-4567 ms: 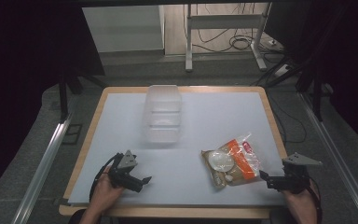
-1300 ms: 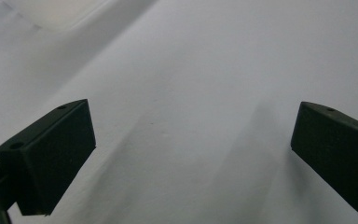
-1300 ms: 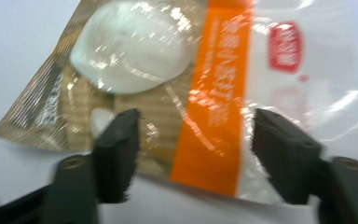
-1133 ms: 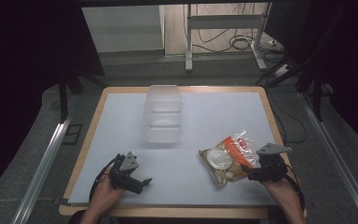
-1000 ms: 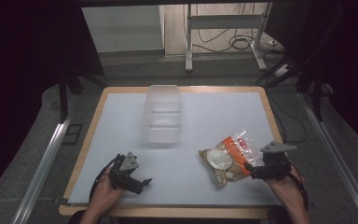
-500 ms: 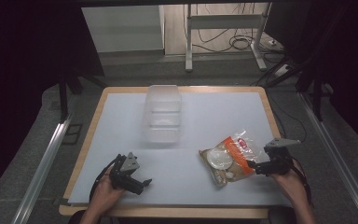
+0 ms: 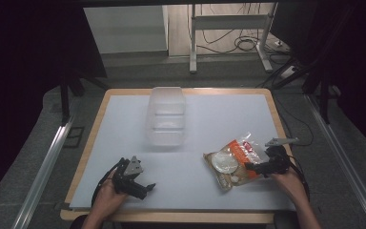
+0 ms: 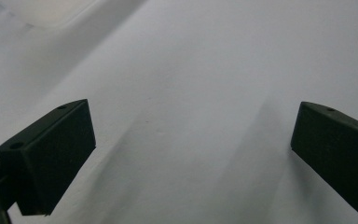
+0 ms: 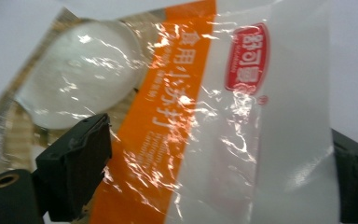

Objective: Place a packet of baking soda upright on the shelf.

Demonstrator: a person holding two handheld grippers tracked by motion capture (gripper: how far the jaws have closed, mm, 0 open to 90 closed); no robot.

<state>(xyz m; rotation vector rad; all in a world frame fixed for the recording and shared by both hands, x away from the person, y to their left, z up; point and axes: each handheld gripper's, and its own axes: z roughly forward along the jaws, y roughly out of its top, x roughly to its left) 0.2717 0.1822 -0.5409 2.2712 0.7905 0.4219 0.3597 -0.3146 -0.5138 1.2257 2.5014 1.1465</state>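
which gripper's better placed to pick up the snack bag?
Right. The right gripper is already at the plastic snack bag, its open jaws straddling the bag's end. The left gripper sits open over bare table, well away from the bag.

Bare table (image 7: 209,186) between both hands, clear container (image 7: 166,116) mid-table, snack bag (image 7: 233,161) at the right.
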